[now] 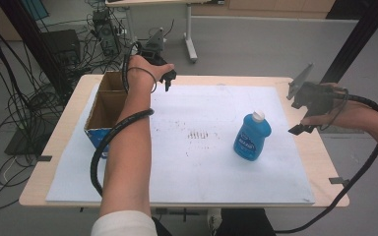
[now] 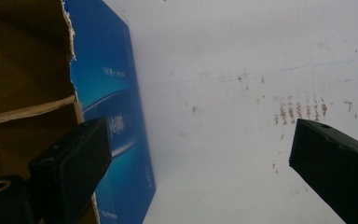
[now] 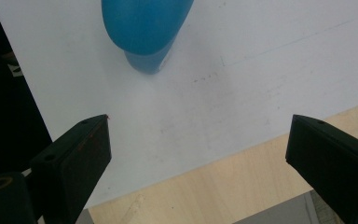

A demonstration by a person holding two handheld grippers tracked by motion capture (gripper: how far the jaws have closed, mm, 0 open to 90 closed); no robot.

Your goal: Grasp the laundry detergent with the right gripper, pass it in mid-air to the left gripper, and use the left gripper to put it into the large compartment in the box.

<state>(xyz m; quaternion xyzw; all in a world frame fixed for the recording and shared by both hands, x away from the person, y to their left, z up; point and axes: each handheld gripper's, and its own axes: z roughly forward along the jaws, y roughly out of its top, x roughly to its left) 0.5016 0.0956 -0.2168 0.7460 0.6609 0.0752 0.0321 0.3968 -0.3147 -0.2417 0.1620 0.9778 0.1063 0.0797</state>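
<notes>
White sheet (image 1: 197, 162) covered most of the wooden table (image 1: 54, 147), bare wood strip along its right edge. Blue bottle (image 1: 252, 135) stood upright right of centre, white cap up, long axis vertical, open sheet all around it. Cardboard box (image 1: 104, 105) sat at the left edge. Left gripper (image 1: 168, 79) hung over the far side just right of the box, jaws spread, empty. Right gripper (image 1: 299, 129) hovered over the right edge near the bottle, jaws released.
</notes>
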